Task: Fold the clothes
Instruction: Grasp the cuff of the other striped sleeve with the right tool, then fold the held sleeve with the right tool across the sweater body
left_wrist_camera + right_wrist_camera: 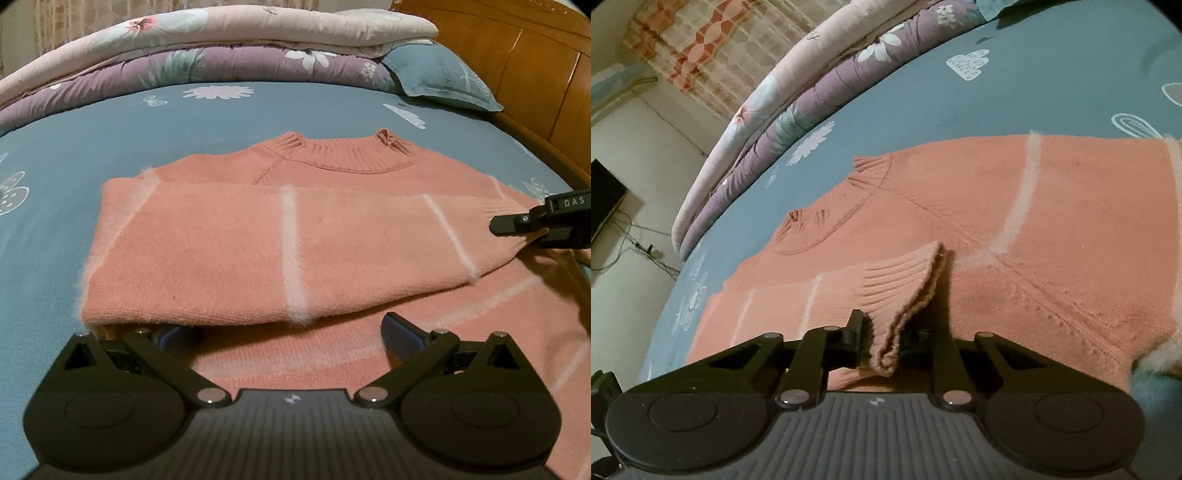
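Left wrist view. The salmon sweater (295, 229) lies flat on the blue-grey bedsheet (110, 122), collar toward the stacked quilts (184, 48). One sleeve (277, 251) is folded across the body, its long axis running crosswise to my left gripper (291, 332), which sits at the sweater's near edge with fingers spread wide, holding nothing. At the sleeve's far right end my right gripper (517, 223) pinches the cuff; its housing reads "DAS". A pillow (439, 79) beside the quilts carries lettering I cannot read.

Right wrist view. My right gripper (884, 343) is pressed together on the ribbed cuff (905, 291), which stands up directly ahead of it. From the cuff, the sleeve stretches away to the left and the sweater's body spreads ahead and right. I judge my right hand controls where the sleeve lands.
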